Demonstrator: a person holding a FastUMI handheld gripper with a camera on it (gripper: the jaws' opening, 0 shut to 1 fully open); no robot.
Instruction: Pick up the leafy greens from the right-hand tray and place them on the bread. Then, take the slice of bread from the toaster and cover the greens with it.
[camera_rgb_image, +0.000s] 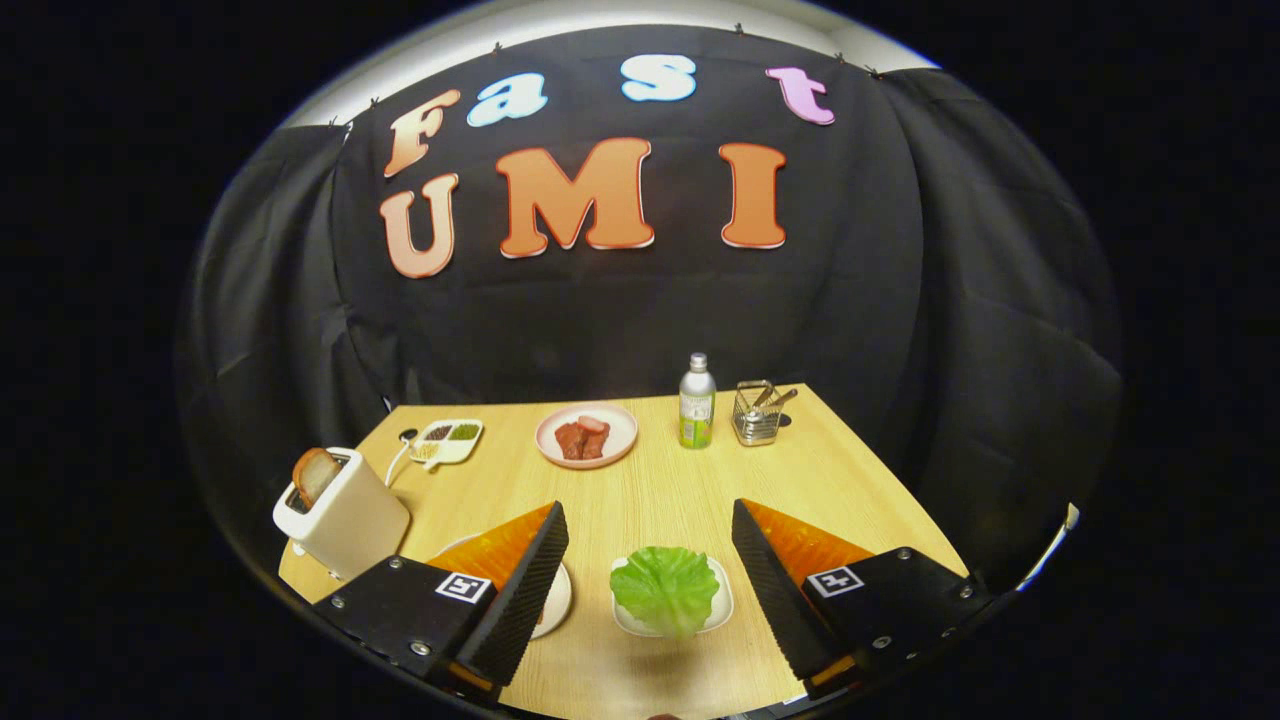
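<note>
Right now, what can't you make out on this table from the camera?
- White plate by the white toaster: the open tool's left finger covers most of it, so whatever it holds is hidden.
- Toasted bread slice: its lower part sits inside the slot.
- White divided dish: fillings too small to identify.
- Wire mesh holder: utensils too small to tell.

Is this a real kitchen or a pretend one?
Probably a pretend one: a booth with a black cloth wall behind one wooden table. A toaster and leafy greens sit ready. The open gripper hovers over the greens.
</note>
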